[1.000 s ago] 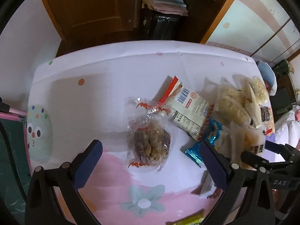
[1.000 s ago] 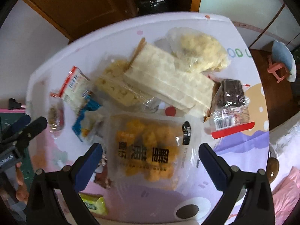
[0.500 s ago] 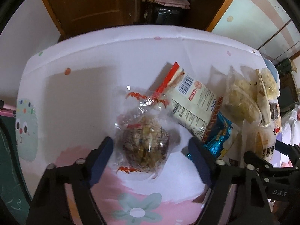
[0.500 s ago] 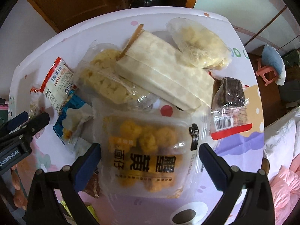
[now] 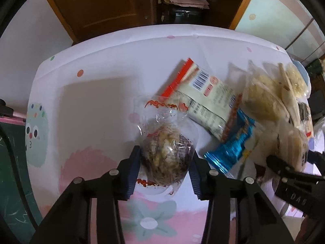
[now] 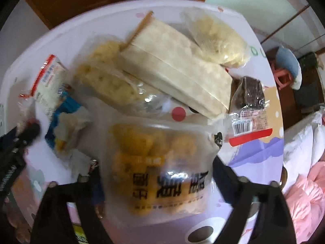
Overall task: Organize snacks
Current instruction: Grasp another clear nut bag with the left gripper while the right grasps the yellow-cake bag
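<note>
A clear bag of brown nut snack (image 5: 166, 156) lies on the pink and white tablecloth (image 5: 91, 101). My left gripper (image 5: 165, 158) points down over it. Its jaws are closing, and both blue pads press on the bag's sides. In the right wrist view, a wide clear bag of yellow puffs (image 6: 158, 152) with black lettering lies between the fingers of my right gripper (image 6: 156, 174). Those jaws are closing too; the fingers stand at the bag's edges, blurred, and the bag does not look squeezed.
Beside the brown snack lie a white packet with a red strip (image 5: 207, 101) and a blue wrapper (image 5: 233, 148). Behind the yellow bag are a long cream package (image 6: 176, 67), two bags of pale pieces (image 6: 217, 40) (image 6: 105, 81) and a dark brownie pack (image 6: 249, 93). A wooden cabinet (image 5: 113, 10) stands beyond the table.
Both grippers sank toward the table. The left jaws went from wide apart to tight against the brown snack bag. The right jaws narrowed a little around the yellow bag.
</note>
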`<state>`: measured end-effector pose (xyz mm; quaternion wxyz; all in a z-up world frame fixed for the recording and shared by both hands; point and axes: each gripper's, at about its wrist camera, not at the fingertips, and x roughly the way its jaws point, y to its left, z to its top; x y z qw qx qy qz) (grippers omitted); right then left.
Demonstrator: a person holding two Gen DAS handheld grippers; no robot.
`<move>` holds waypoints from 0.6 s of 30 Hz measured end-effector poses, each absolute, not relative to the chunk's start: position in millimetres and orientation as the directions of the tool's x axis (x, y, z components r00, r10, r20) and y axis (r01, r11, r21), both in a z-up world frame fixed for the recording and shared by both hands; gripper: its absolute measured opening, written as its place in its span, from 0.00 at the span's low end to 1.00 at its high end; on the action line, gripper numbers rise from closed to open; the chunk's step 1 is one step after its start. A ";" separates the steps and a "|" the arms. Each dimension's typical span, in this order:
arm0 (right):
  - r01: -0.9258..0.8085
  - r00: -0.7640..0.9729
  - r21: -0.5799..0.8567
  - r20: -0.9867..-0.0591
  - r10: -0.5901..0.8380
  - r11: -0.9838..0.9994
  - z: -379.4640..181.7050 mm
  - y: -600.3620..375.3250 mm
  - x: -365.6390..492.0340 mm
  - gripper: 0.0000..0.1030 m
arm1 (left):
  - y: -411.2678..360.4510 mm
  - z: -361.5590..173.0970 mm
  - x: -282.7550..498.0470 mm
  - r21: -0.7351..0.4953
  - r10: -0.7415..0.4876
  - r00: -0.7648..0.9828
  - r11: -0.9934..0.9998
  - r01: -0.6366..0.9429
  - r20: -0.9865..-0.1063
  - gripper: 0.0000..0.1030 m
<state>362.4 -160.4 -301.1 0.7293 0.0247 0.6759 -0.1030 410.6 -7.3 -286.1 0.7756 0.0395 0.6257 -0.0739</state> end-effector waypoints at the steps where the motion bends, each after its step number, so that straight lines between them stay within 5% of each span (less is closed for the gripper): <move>1: 0.188 0.074 -0.089 -0.992 -0.105 0.978 -299.3 -162.5 360.7 0.78 | -7.3 -284.9 406.9 -0.027 -0.063 0.213 0.986 0.167 -0.975 0.41; 6: 0.221 0.100 0.018 -0.995 -0.004 0.975 -285.4 -177.1 351.1 0.67 | -3.9 -265.8 385.3 -0.035 -0.078 0.241 0.983 0.179 -0.967 0.41; 18: 0.129 0.243 0.138 -0.964 0.104 0.982 -192.7 -191.4 296.0 0.67 | 9.0 -147.2 312.4 -0.062 -0.136 0.351 0.975 0.215 -0.927 0.41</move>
